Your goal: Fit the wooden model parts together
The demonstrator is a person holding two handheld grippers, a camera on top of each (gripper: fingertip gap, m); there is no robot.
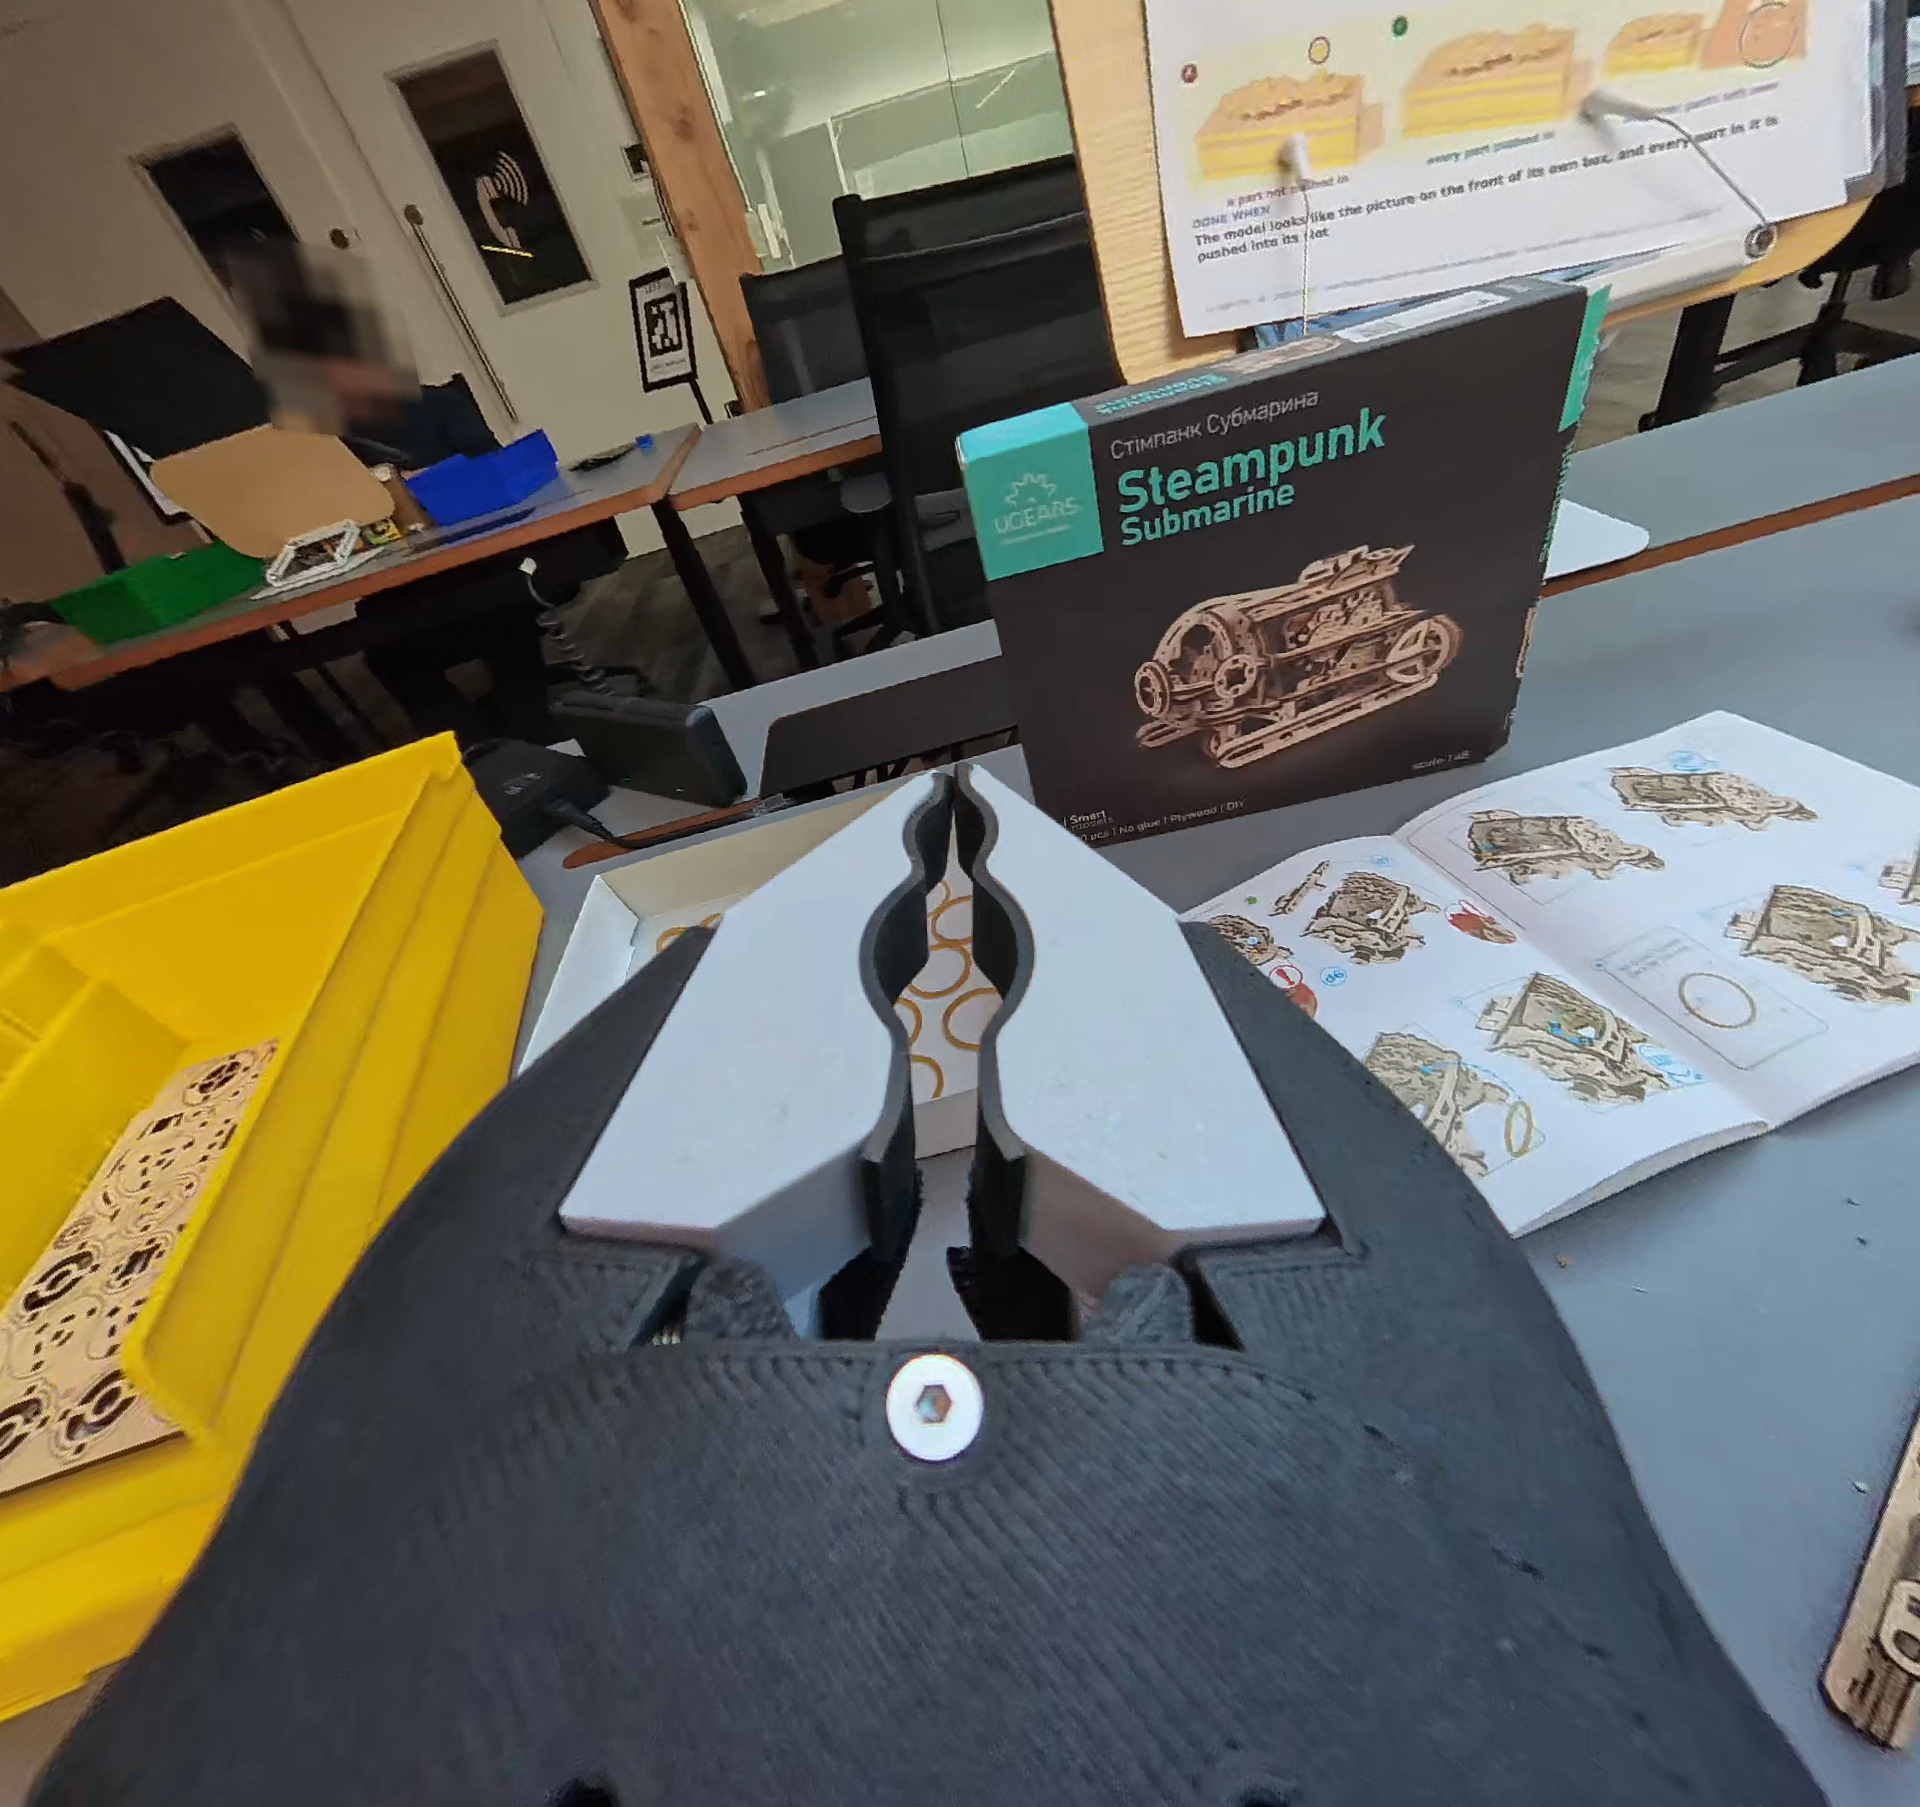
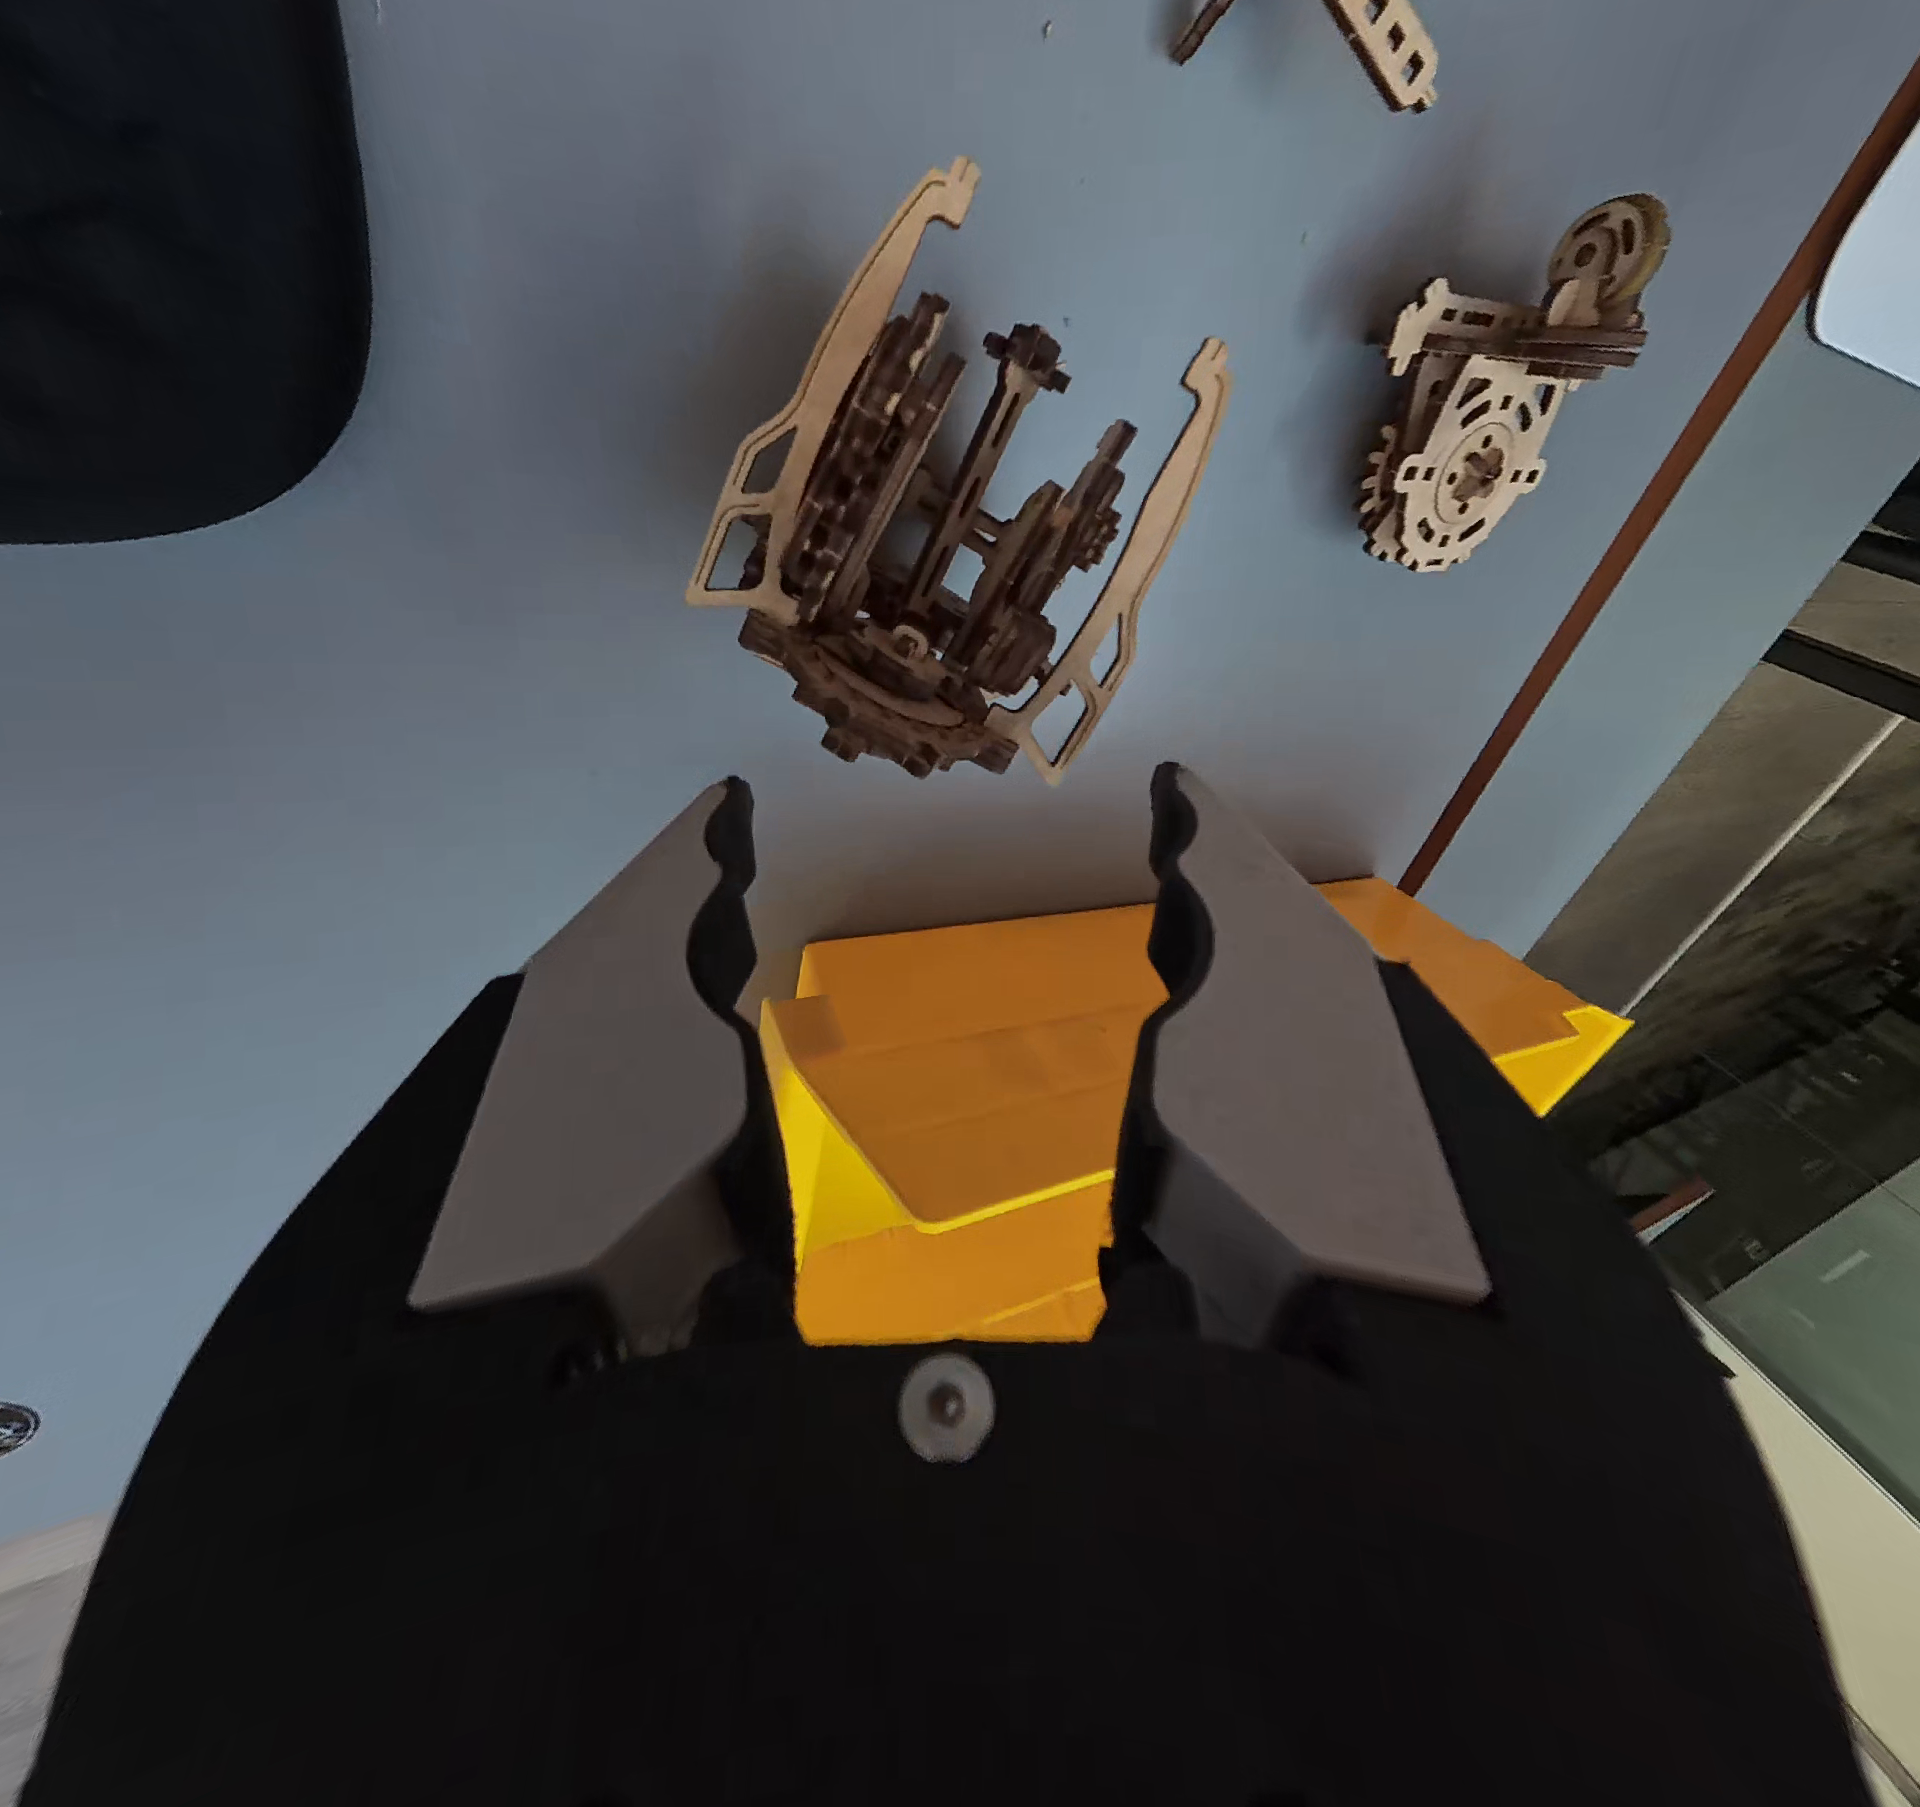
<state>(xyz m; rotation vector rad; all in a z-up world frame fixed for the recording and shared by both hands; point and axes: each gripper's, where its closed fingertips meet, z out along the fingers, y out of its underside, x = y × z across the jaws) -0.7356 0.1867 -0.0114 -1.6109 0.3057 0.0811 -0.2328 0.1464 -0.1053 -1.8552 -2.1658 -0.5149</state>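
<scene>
Wooden gear frame [image 2: 961, 521] lies on the grey worktop [image 2: 520, 718] just ahead of the right claw [image 2: 951, 791], which gapes wide and empty; a smaller wheel assembly [image 2: 1496, 407] sits right of the frame. Best approach squarely and grip the side plates, I judge. Left claw [image 1: 954, 791] is pinched narrow, empty. Kit box [image 1: 1278, 594] and booklet [image 1: 1621, 947] carry print, left unquoted.

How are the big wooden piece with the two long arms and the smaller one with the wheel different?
The big piece has two pale curved arms with dark gears packed between them; the smaller piece is mostly pale, with a round wheel at its top. The big piece lies just ahead of the open right gripper; the smaller piece lies off to the right. Both are wood and rest on the table.
</scene>
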